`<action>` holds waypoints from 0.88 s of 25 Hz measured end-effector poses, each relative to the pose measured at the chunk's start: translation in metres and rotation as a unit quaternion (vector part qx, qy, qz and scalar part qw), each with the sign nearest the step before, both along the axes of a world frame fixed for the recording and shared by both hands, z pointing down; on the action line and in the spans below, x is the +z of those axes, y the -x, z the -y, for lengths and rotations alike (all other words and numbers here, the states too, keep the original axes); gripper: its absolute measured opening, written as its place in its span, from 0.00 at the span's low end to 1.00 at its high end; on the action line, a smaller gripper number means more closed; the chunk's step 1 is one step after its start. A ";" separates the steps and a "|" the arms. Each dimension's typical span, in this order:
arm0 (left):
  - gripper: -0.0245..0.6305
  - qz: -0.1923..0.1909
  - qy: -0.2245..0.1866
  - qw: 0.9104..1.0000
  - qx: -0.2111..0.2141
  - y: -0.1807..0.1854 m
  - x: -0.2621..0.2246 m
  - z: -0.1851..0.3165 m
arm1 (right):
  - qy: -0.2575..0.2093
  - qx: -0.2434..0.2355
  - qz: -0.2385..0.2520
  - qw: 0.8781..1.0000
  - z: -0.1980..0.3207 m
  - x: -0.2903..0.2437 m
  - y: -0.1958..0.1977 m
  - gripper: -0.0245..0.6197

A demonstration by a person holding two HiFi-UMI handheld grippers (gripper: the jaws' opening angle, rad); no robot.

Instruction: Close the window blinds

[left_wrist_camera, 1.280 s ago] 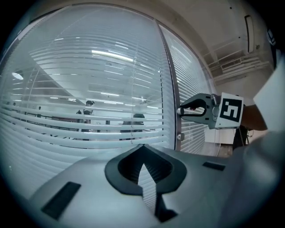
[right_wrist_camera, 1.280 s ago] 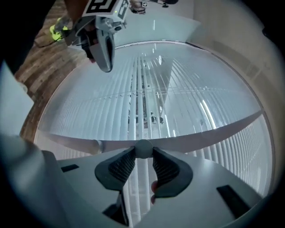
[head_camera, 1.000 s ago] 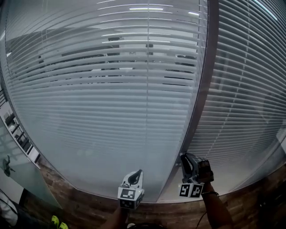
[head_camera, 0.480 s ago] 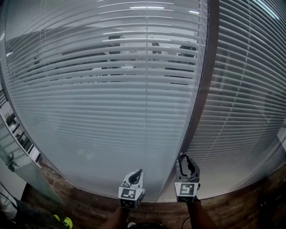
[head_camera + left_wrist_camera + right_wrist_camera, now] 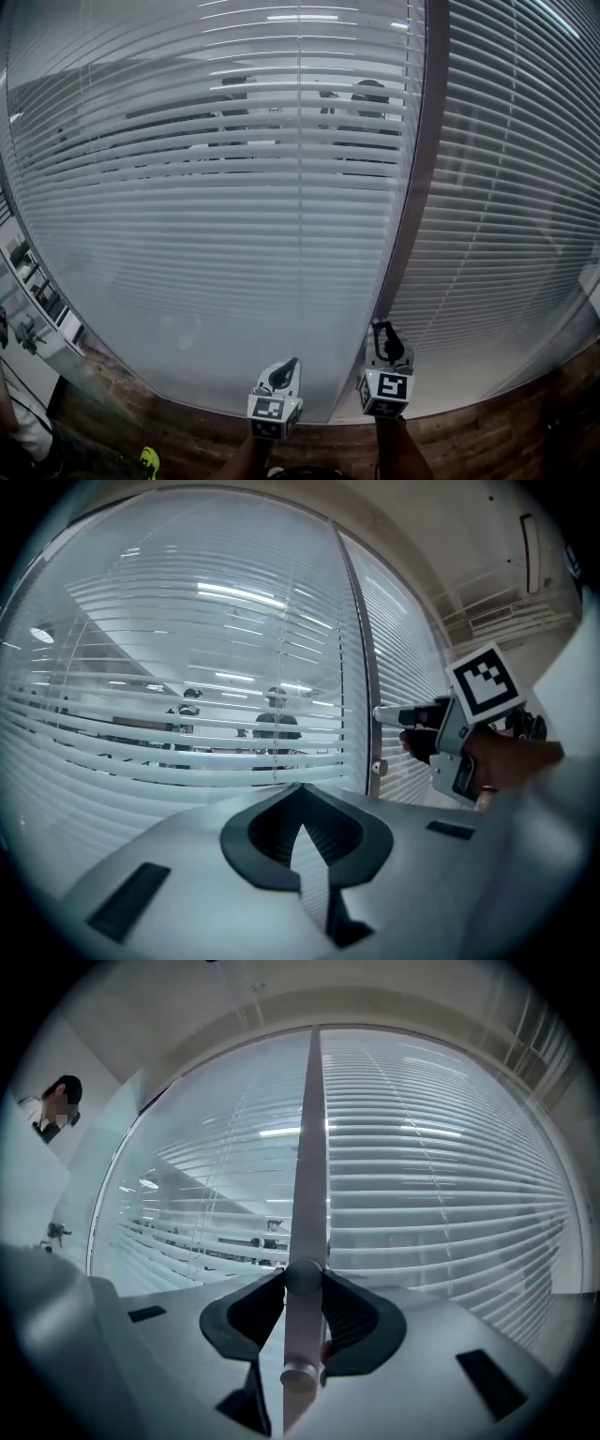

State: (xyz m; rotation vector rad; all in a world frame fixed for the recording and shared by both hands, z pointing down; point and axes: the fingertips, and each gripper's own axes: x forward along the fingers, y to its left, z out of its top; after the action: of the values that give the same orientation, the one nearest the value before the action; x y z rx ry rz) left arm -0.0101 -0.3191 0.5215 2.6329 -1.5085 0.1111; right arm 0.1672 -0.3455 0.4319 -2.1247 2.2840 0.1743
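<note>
Your right gripper (image 5: 382,330) clamps round tilt knob (image 5: 303,1277) on window post (image 5: 412,187) between blinds (image 5: 234,187); your left gripper (image 5: 289,361) beside it, jaws together, empty.

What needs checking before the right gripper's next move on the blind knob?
1. Right gripper gripping the round knob on the frame post: ok, a jaw presses on each side.
2. Left gripper out of the way: ok, shut, empty, off to the side.
3. Left pane's blinds fully closed: not ok, people behind the glass show between the upper slats.
4. Right pane's blinds closed: cannot tell.
5. Which pane this knob drives: cannot tell.
</note>
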 end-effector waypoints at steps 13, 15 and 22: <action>0.04 0.002 -0.004 1.000 -0.011 0.010 -0.002 0.000 | 0.007 0.018 -0.284 0.959 0.000 0.003 0.006 0.24; 0.04 0.004 -0.007 1.000 -0.007 0.008 -0.004 -0.001 | -0.004 0.013 -0.372 0.928 0.000 0.004 0.006 0.24; 0.04 0.006 -0.005 1.000 -0.006 0.013 -0.010 -0.010 | -0.019 -0.004 -0.587 0.809 -0.010 -0.001 0.016 0.24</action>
State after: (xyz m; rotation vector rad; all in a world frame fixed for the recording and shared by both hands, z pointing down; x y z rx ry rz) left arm -0.0234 -0.3095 0.5113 2.6346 -1.5327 0.1187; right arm 0.1509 -0.3356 0.4310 -2.2478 2.6114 2.0002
